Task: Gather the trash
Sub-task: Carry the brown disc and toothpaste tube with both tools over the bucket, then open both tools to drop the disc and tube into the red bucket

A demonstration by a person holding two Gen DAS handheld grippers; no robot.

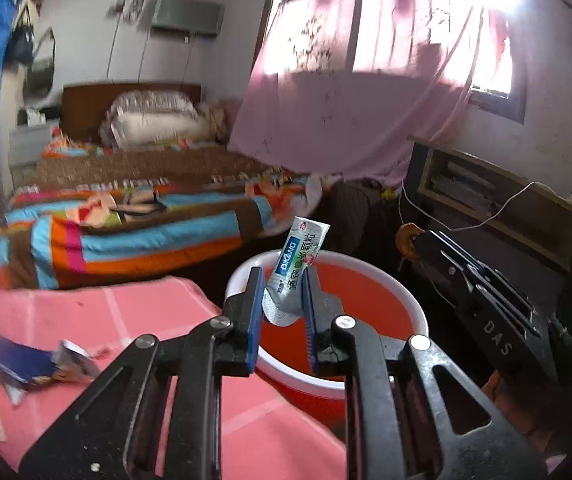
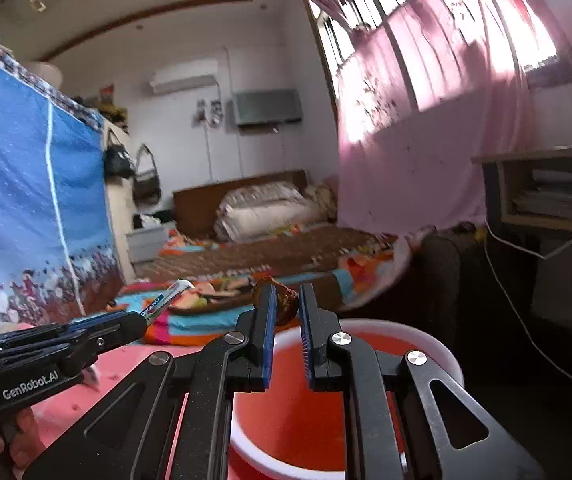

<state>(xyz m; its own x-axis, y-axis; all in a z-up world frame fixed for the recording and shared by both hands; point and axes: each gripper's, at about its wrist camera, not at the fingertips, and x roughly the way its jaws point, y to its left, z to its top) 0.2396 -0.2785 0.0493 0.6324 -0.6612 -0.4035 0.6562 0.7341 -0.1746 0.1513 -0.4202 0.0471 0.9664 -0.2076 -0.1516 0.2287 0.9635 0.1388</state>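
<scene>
Pink tablecloth (image 1: 133,312) beside red bucket (image 1: 370,300); striped bed (image 1: 145,220) beyond.

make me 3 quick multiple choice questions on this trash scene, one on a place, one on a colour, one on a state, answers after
1. Where is the sachet held?
A. over the red bucket
B. on the bed
C. on the shelf

2. What colour is the tablecloth?
A. green
B. pink
C. white

3. What is the right gripper doing?
A. hanging open and empty
B. lying on the table
C. gripping a brown scrap

Answers: 1 A, the left gripper pinches it above the bucket's rim; 2 B, the checked cloth is pink; 3 C, the scrap sits between its fingers.
</scene>
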